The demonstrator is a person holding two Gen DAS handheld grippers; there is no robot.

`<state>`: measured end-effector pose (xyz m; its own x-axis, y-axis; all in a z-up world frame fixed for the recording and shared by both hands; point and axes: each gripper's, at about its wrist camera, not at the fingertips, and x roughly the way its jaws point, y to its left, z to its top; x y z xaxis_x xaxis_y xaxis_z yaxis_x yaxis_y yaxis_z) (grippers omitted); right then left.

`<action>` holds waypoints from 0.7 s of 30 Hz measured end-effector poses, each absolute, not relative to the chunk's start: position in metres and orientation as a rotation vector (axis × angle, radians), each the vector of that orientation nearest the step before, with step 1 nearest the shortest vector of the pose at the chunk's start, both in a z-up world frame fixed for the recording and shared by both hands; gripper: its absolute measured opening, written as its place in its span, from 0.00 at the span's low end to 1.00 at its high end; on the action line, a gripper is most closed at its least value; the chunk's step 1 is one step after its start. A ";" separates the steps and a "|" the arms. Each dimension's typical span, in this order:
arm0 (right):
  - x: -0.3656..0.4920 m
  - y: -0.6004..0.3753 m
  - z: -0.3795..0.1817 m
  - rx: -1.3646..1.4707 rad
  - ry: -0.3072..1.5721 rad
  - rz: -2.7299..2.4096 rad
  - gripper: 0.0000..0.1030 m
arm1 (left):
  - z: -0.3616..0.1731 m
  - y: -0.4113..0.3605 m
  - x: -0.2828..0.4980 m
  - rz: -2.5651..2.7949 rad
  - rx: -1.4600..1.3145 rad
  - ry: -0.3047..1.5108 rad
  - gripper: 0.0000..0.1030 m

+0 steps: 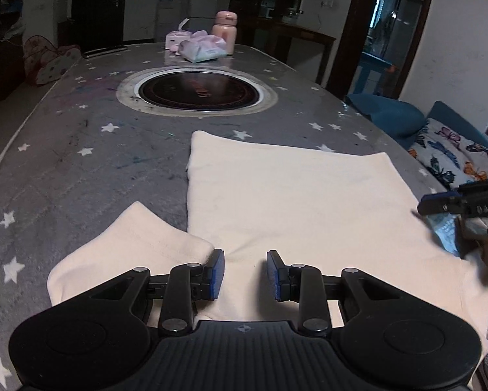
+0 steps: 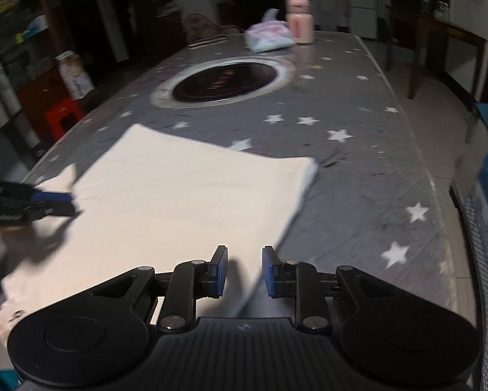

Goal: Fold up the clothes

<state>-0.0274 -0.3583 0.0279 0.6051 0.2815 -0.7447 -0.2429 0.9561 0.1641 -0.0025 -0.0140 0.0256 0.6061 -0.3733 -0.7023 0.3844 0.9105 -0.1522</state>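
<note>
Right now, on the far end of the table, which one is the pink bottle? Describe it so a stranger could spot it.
Look past the round cooktop set in the star-patterned table. Beyond it, the pink bottle stands beside soft tissue packs; it alone is upright and rigid.

My left camera sits low behind my left tongs (image 1: 245, 275), close over the near edge of the cream shirt (image 1: 292, 202), facing down the bench (image 1: 81, 150). My right camera rides behind my right tongs (image 2: 244, 272) at the shirt's right edge, angled slightly leftward. Both views share the shirt, the round inset burner (image 1: 199, 89) and the pink bottle (image 1: 224, 31) at the far end, and each catches the other tongs at its margin.
</note>
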 end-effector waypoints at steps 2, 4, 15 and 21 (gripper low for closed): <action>-0.013 -0.364 0.024 0.061 0.877 0.275 0.22 | 0.025 -0.017 -0.002 -0.445 0.031 0.807 0.34; 0.000 -0.366 0.021 0.067 0.880 0.261 0.22 | 0.025 -0.019 -0.002 -0.450 0.044 0.804 0.36; 0.050 -0.355 0.017 -0.006 0.873 0.180 0.04 | 0.023 -0.022 0.004 -0.444 0.066 0.795 0.38; 0.082 -0.341 0.016 -0.085 0.860 0.164 0.04 | 0.023 -0.027 0.011 -0.437 0.079 0.792 0.44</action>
<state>0.0824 -0.3414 0.0159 0.6407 0.1095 -0.7599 -0.1777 0.9841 -0.0080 0.0110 -0.0272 0.0232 0.6186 -0.3497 -0.7036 0.4085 0.9081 -0.0923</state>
